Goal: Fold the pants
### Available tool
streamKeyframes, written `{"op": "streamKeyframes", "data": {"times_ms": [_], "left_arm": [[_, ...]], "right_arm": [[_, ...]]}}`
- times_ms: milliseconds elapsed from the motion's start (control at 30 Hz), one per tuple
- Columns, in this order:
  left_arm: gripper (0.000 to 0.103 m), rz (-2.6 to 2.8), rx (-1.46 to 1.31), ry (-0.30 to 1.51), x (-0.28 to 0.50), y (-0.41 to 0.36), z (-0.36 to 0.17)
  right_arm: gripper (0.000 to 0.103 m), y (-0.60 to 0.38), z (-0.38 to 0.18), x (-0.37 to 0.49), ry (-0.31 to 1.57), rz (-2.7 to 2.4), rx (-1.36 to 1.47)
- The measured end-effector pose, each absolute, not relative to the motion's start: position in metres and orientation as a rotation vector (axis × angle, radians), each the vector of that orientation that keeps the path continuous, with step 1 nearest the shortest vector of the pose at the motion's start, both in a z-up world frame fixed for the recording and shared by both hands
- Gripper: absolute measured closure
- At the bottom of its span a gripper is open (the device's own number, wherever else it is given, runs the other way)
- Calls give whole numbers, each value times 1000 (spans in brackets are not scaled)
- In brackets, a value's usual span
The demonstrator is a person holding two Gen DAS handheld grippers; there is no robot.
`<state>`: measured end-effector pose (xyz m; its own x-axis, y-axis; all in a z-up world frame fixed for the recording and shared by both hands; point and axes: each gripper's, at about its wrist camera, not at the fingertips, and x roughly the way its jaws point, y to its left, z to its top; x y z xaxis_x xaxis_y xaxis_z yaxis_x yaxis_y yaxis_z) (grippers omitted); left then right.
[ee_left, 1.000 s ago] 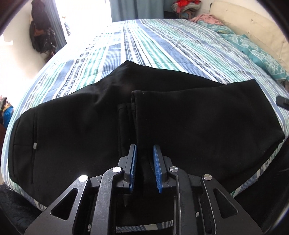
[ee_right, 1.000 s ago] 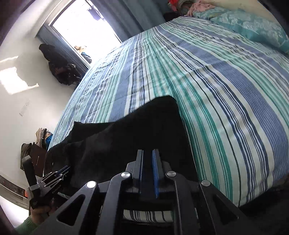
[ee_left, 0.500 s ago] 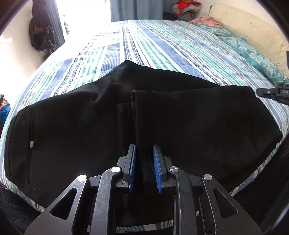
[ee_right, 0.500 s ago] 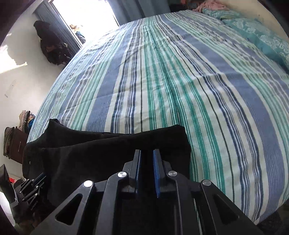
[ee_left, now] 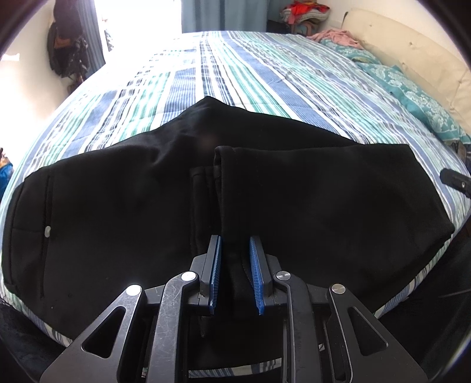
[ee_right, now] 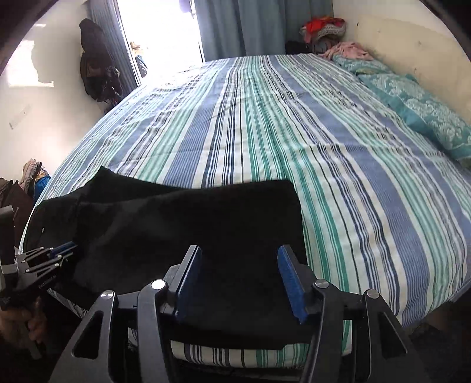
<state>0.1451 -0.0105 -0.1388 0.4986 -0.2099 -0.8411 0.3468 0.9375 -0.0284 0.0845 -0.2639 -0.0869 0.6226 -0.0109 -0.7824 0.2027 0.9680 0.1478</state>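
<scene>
Black pants lie flat on the striped bed near its front edge, with the legs folded back over the upper part; the hem end shows at the middle. My left gripper is shut on the pants' hem fabric at the near edge. My right gripper is open, its jaws wide apart over the folded end of the pants, not holding it. The left gripper also shows in the right wrist view. The right gripper's edge shows at the far right of the left wrist view.
Teal patterned pillows lie along the bed's right side by a cream headboard. Clothes are piled at the far corner. Bags hang on the left wall. The bed's front edge is just below the grippers.
My right gripper has opened and let go of the pants, which now lie flat on the bed. The left gripper has stayed shut on the fabric.
</scene>
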Motion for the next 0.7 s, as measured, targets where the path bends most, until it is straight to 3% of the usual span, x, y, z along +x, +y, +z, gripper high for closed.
{"op": "streamKeyframes", "data": {"times_ms": [100, 233, 433, 467, 567, 667, 700], "left_arm": [[82, -342, 157, 986, 144, -11, -139], [82, -354, 164, 977, 143, -10, -140], [82, -350, 159, 981, 143, -11, -140], [82, -349, 157, 983, 144, -11, -140], [82, -348, 151, 988, 144, -11, -140], [81, -356, 137, 990, 145, -9, -139], [76, -368, 120, 994, 145, -7, -138]], "right_arm": [[46, -266, -91, 104, 908, -120, 238], [42, -271, -151, 126, 1076, -129, 243], [42, -256, -106, 97, 922, -157, 222], [40, -252, -98, 90, 906, -167, 213], [19, -239, -94, 71, 876, -181, 197], [17, -231, -126, 75, 1003, -158, 176], [17, -232, -135, 77, 1043, -153, 180]]}}
